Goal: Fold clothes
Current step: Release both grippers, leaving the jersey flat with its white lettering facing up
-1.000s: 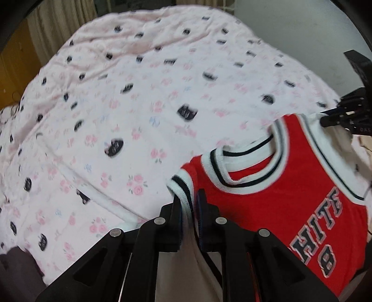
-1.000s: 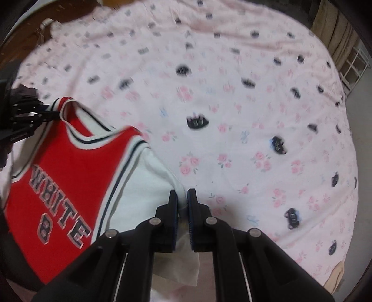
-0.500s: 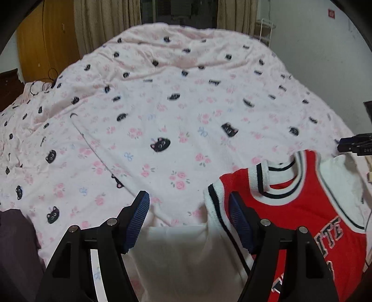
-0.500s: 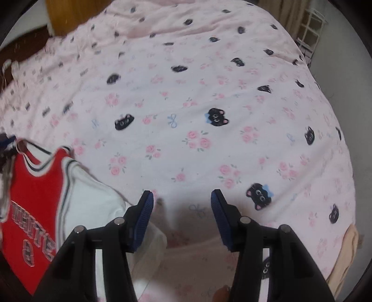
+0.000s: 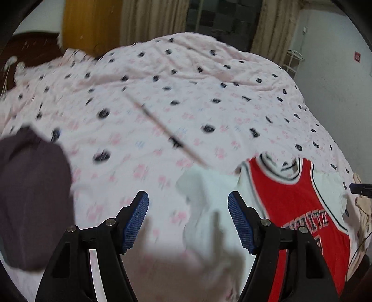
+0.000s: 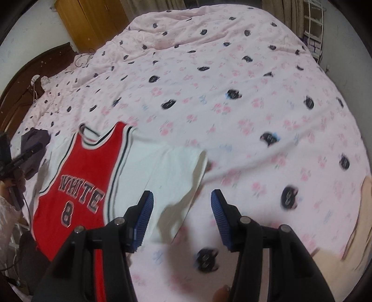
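Here, scene: a bed [image 6: 244, 97] under a pink quilt with flowers and small dark cat faces.
Shirt: a white T-shirt [image 6: 76, 176] with a red jersey print reading "WHITE 8" lies flat on the quilt, face up, neck toward the far side of the bed [image 5: 300, 199].
Left claw [image 5: 188, 219]: released, jaws spread wide, holding nothing; it hangs over the shirt's white sleeve [image 5: 204, 185].
Right claw [image 6: 182, 219]: released too, jaws wide apart and empty; its left finger is above the other white sleeve [image 6: 172, 172], its right finger above bare quilt.
Other cloth: a dark garment [image 5: 32, 192] lies on the quilt, well apart from the shirt.
Background: wooden wardrobe [image 6: 90, 21], curtains [image 5: 272, 27].
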Motion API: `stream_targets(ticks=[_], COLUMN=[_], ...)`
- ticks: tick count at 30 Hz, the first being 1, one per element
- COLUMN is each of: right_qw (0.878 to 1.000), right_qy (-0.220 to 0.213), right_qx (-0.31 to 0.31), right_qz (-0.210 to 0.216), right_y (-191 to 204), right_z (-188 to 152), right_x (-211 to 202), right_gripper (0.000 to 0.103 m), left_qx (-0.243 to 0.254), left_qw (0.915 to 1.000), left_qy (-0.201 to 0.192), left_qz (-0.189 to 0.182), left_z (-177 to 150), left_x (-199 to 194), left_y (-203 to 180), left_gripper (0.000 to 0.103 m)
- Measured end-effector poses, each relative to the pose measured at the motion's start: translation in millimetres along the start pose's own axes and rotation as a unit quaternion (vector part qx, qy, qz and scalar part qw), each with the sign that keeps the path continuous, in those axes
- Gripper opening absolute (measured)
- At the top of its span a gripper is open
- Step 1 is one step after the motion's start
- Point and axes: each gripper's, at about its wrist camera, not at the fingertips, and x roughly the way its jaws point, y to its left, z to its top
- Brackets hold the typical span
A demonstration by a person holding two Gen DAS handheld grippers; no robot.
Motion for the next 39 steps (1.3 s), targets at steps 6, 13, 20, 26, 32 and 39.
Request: stream_targets(ticks=[6, 13, 20, 26, 32, 39], right_qw=[0.999, 0.987, 0.975, 0.964, 0.970, 0.984], right_qy=[0.009, 0.018, 0.015, -0.006, -0.009, -0.022], right_qx=[0.038, 0.117, 0.180, 0.229, 0.221, 0.170], right_qz=[0.037, 0.107, 0.130, 0.136, 0.105, 0.047], right_y=[-3, -17, -25, -32, -27, -10], right_z=[-31, -46, -52, -57, -63, -61], right_x=[6, 22, 55, 60, 43, 1], right_gripper=[0.053, 0.053, 0.054, 0.043, 0.004, 0.003], left_qx=[-0.017, -0.081, -0.059, -0.063, -0.063, -0.064], left_qw=[0.9997, 0.9951, 0.9973, 0.9969, 0.9968, 0.9965], left_qy=[-0.015, -0.052, -0.043, -0.046, -0.046, -0.050], left_qz=[-0.002, -0.020, -0.009, -0.016, -0.018, -0.020], left_z=[-49, -91, -95, -99, -100, -100], left_x=[-13, -15, 0, -1, 0, -2], left_y=[3, 4, -4, -2, -2, -1], left_gripper=[0.066, 0.066, 0.067, 0.068, 0.068, 0.069])
